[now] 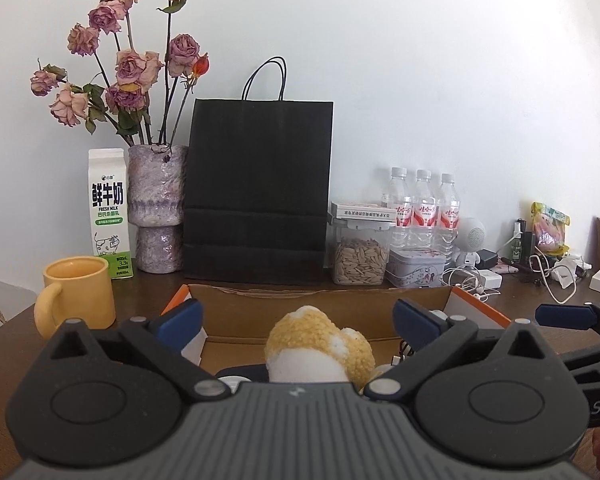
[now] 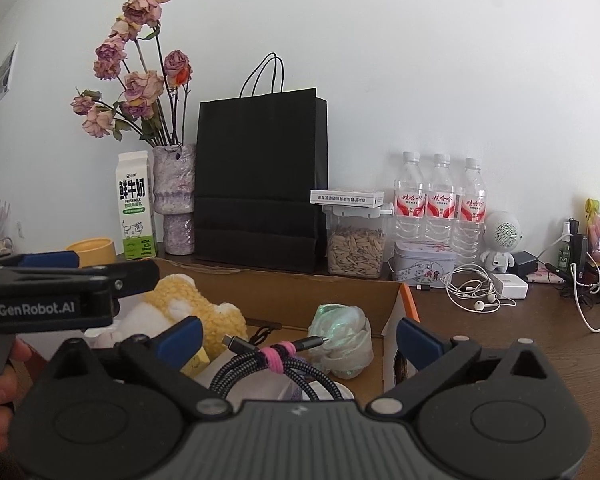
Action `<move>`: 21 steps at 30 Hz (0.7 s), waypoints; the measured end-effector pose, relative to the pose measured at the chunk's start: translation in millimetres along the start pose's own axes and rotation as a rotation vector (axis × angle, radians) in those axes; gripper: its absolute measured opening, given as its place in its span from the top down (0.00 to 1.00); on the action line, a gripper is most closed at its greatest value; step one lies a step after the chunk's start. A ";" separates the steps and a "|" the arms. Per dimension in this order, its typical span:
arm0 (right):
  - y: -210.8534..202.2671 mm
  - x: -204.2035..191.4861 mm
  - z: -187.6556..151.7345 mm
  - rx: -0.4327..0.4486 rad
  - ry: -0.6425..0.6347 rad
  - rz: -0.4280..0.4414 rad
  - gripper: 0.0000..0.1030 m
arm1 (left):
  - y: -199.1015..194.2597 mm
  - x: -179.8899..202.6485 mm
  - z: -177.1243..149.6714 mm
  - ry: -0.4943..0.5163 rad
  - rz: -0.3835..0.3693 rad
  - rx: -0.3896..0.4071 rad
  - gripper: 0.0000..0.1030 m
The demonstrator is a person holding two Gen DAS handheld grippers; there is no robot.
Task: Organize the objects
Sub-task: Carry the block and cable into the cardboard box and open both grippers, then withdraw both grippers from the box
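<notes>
Both tongs are gaping wide, grasping nothing. Left tongs (image 1: 296, 316) are hovering over the box (image 1: 320, 300), with the plush (image 1: 320, 344) lying between the pads, untouched. Right tongs (image 2: 300, 336) are hanging over the same box, the cable (image 2: 268, 364) coiled right below, a pale wad (image 2: 342, 340) at 1 o'clock from it. Plush is sitting at 10 o'clock of the cable. Bag (image 1: 256, 192) is standing at 12 o'clock on the surface (image 2: 500, 328), mug (image 1: 78, 292) at 9.
</notes>
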State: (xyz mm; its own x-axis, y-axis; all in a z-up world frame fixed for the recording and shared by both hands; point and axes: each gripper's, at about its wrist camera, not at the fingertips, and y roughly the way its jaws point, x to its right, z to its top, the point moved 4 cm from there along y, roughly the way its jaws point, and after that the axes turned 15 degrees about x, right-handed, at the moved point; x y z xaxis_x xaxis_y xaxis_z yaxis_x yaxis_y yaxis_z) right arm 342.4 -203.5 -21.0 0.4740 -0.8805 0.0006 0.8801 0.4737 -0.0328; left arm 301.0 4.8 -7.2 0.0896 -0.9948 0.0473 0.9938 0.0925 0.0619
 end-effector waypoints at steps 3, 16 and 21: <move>-7.0 -0.7 0.4 0.008 -0.007 -0.005 0.00 | -9.0 -2.8 0.0 0.013 0.003 0.011 0.00; -51.9 -13.9 -11.4 0.003 -0.055 -0.008 0.00 | -54.1 -18.9 -7.6 -0.006 0.034 -0.033 0.00; -70.9 -18.0 -15.1 0.006 -0.042 -0.014 0.00 | -66.9 -22.3 -12.1 -0.018 0.032 -0.077 0.00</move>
State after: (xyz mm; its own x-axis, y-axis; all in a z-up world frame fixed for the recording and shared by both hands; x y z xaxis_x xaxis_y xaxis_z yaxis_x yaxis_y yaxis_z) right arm 271.0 -221.5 -33.8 0.4625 -0.8856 0.0431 0.8866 0.4618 -0.0270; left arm 233.4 20.3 -24.5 0.1211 -0.9904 0.0659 0.9926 0.1203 -0.0169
